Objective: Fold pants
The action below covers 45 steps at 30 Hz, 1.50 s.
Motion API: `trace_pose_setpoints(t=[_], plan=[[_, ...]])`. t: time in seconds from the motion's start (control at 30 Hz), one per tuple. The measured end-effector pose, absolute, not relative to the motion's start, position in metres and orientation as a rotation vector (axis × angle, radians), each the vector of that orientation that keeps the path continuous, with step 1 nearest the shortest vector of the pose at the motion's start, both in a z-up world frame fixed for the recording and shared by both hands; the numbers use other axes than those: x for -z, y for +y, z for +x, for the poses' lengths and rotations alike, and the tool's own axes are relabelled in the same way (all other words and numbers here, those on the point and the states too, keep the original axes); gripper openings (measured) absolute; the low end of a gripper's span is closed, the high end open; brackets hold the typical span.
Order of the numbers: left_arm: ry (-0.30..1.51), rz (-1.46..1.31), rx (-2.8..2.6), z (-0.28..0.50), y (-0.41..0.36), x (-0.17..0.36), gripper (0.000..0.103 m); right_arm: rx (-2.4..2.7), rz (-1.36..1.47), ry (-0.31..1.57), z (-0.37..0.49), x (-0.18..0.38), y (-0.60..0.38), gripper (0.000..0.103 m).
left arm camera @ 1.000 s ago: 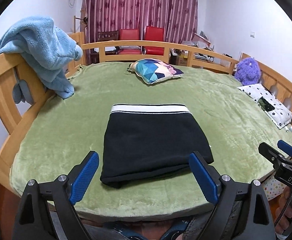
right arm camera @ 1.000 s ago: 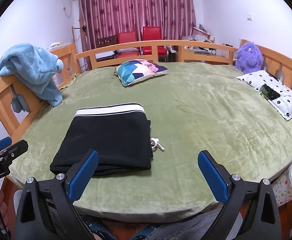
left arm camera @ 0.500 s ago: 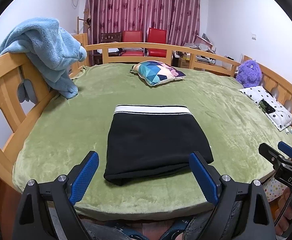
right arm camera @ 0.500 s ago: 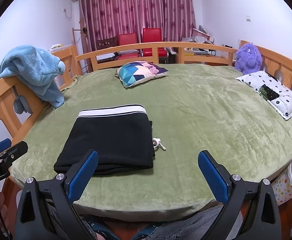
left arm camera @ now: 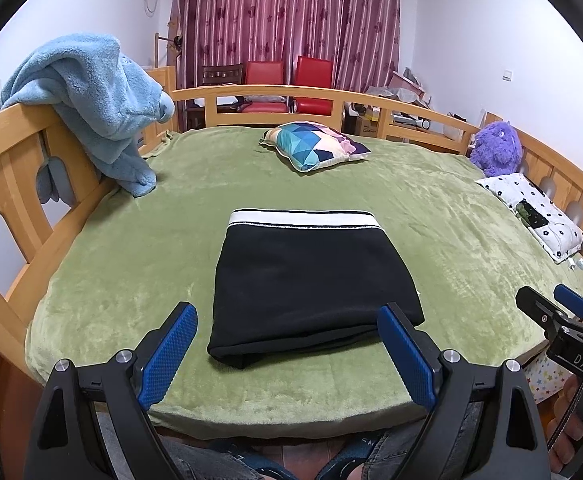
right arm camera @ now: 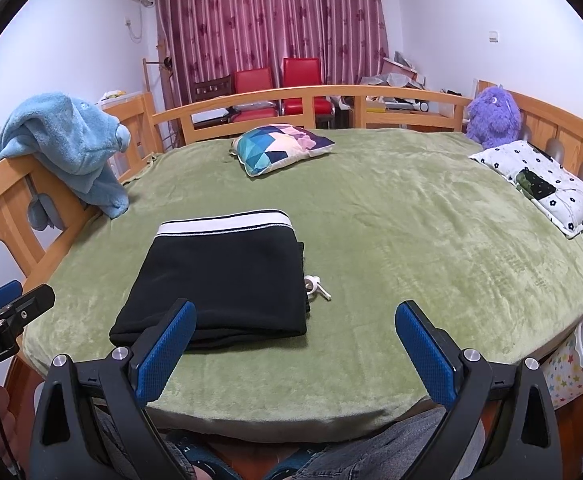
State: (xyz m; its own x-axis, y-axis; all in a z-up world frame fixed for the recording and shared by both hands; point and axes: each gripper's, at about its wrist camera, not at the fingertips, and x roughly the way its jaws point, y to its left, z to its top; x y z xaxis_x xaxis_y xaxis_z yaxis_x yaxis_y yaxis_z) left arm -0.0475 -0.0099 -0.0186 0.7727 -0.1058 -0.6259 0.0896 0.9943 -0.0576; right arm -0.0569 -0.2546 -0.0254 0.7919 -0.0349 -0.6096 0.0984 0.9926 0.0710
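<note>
The pants lie folded into a compact rectangle on the bed, close to its near edge and directly ahead of you, the white-and-black striped waistband turned to the far side. Placed this way, the thick rounded fold faces you, and that is the edge your tools would reach first. The cloth is a matte black knit, dense enough to hold a blunt edge where the layers stack. A white drawstring end pokes out from the right side of the bundle onto the cover.

You hold the left hand-held gripper back from the bed's edge, its jaws spread wide and empty; the blue pads are stippled for grip on fabric. The right hand-held gripper is likewise wide and carries nothing, aimed at bare cover to the right of the pants. Neither touches the garment, which suggests the folding is finished or nearly so.

The bed cover is a plush green fleece whose nap shows brushed streaks; it would cling to the knit and keep the bundle from sliding. A curved wooden rail rings the bed. Over it at left hangs a fluffy blue blanket; a cushion printed with triangles, a shaggy purple plush toy and a white flower-print pillow lie well apart from the pants.
</note>
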Motion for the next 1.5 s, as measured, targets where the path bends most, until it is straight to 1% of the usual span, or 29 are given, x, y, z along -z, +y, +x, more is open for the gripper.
trace_pose_setpoints(t=[1.5], plan=[[0.668, -0.051, 0.092, -0.051, -0.006, 0.013, 0.092, 0.064, 0.105, 0.638, -0.059, 0.022, -0.244, 0.099]])
